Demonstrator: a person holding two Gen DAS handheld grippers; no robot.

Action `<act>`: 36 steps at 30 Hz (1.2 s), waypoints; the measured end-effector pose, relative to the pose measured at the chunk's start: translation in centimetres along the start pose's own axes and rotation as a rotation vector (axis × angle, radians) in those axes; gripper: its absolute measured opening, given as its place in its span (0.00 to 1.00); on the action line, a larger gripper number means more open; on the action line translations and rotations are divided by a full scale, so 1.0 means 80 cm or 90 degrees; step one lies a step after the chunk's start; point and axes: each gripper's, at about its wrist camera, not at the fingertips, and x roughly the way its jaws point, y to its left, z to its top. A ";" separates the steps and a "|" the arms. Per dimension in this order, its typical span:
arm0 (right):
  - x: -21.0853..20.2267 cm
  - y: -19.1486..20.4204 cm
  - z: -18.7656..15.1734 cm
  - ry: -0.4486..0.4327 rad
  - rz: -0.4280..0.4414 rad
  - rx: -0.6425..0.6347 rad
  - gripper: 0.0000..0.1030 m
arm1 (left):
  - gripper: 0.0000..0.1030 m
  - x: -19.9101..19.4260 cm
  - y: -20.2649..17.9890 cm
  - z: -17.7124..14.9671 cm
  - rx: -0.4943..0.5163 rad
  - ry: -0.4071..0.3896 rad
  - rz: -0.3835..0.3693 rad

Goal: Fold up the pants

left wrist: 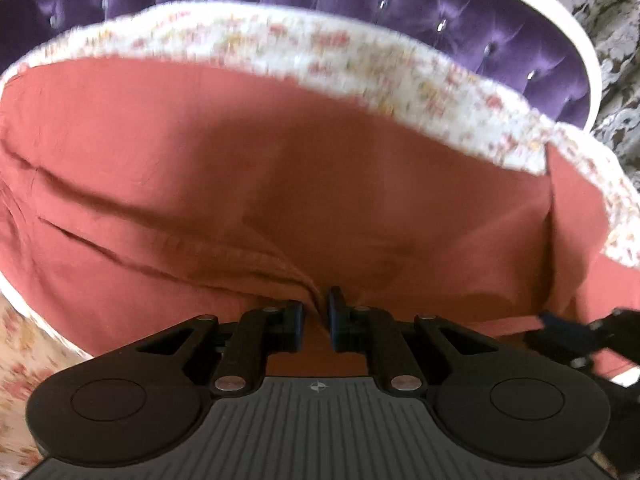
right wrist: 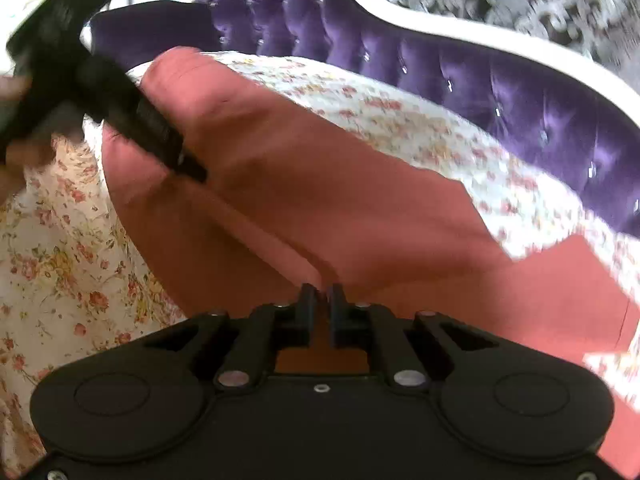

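Brick-red pants (left wrist: 280,160) lie spread over a flowered bedsheet (left wrist: 320,52). In the left wrist view my left gripper (left wrist: 315,312) is shut on a raised fold of the cloth, and wrinkles fan out from the pinch. At that view's right edge the right gripper (left wrist: 560,326) shows blurred against the fabric. In the right wrist view the pants (right wrist: 320,184) stretch away, and my right gripper (right wrist: 323,300) pinches a ridge of cloth in a narrow gap. The left gripper (right wrist: 192,172) comes in from the upper left with its tip on the pants.
A purple tufted headboard (left wrist: 480,28) with a white frame curves behind the bed, also in the right wrist view (right wrist: 520,100). Grey patterned wall lies beyond it. A hand (right wrist: 16,152) holds the left gripper. Flowered sheet (right wrist: 60,260) shows bare at the left.
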 end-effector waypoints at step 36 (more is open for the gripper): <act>-0.154 -0.189 -0.028 -0.085 -0.348 0.551 0.06 | 0.12 -0.001 -0.001 -0.012 0.015 -0.026 0.018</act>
